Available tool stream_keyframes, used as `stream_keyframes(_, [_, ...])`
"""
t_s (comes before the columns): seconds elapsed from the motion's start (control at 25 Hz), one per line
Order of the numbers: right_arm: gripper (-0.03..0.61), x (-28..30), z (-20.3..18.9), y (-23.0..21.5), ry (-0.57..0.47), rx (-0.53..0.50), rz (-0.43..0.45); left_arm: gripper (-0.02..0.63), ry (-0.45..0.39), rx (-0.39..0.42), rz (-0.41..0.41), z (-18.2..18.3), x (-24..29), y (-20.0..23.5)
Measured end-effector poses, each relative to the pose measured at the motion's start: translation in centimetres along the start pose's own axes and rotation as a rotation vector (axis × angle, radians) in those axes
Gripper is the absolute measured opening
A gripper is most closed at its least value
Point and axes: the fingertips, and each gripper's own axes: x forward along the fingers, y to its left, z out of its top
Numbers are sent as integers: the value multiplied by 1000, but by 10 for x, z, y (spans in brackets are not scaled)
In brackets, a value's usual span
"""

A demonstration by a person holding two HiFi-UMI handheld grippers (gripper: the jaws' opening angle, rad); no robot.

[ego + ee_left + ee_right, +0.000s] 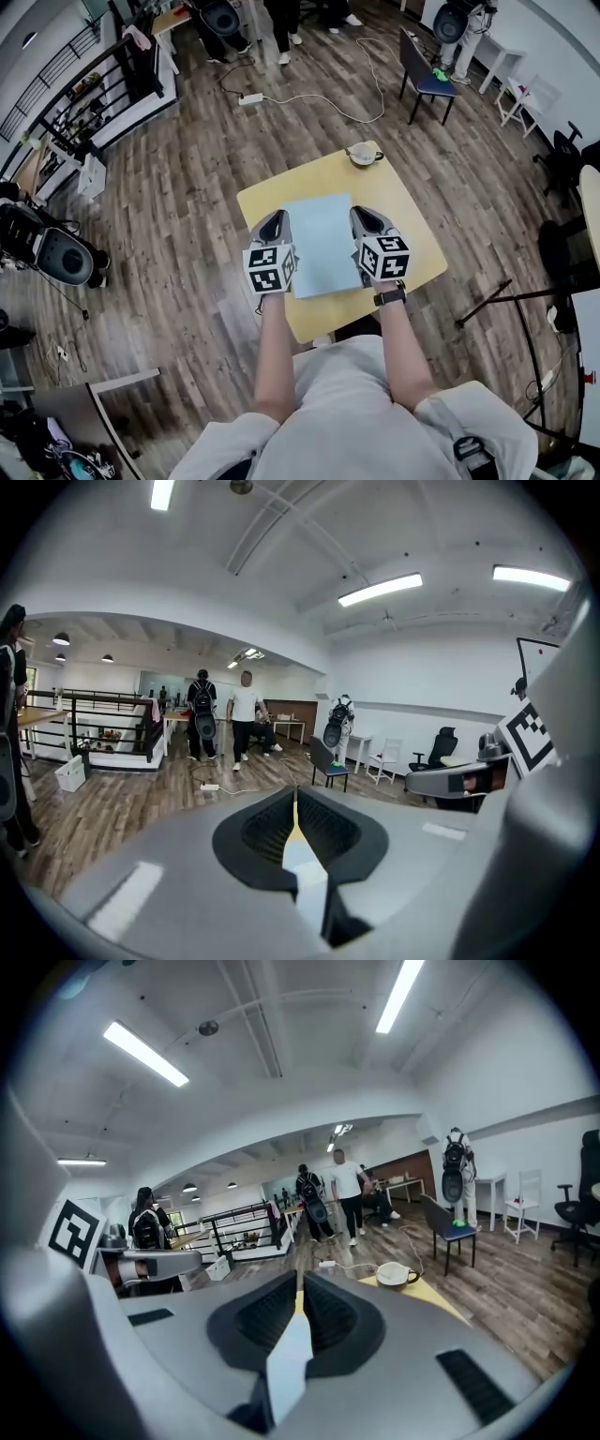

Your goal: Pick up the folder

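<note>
At the bottom of the head view, the left forearm [272, 356] and the right forearm [401, 352] are stretched forward side by side, and a dark watch [389, 297] is worn on the right wrist. A tool is held in each hand, each topped by a cube with black and white squares. The left tool [276, 217] is seen at the left edge of the folder [322, 244] and the right tool [362, 213] at its right edge.

In the left gripper view, the jaws of the left tool [295, 792] are pressed together on a thin pale blue sheet, the folder [306, 872]. In the right gripper view, the right tool [300, 1279] is likewise clamped on the folder [289, 1365], which is seen edge-on in the narrow gap.

The folder is spread flat between the two tools, over the middle of the yellow tabletop [405, 234]. Whether it rests on the tabletop or is held just above it cannot be told.

Past the folder, near the tabletop's upper edge, a cup [362, 155] is set upright; it is also seen right of centre in the right gripper view [397, 1275].

Farther off, on the wooden floor [187, 216], a white power strip [250, 97] is laid with its cable, and a dark chair [424, 75] is placed at the upper right. People [246, 714] are seen standing at the far end of the room.
</note>
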Motion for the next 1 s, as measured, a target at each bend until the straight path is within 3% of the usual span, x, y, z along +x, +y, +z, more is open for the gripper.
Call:
stream_keyframes(0.52, [28,55,-73,-48,209,78,-17,30,207,-114,28,-71,50,33])
stream_keyframes(0.8, [34,69,-109,-56,310,97,-27,84,314,-163,36,-114,62,46])
stream_keyframes(0.92, [169,74,-128,-61,372,109,-37,119,356,-194,33,-133,68,48])
stream_keyframes(1.0, [193,75,-139,-65,407,120,-37,136,382,-220,26,-145,71,48])
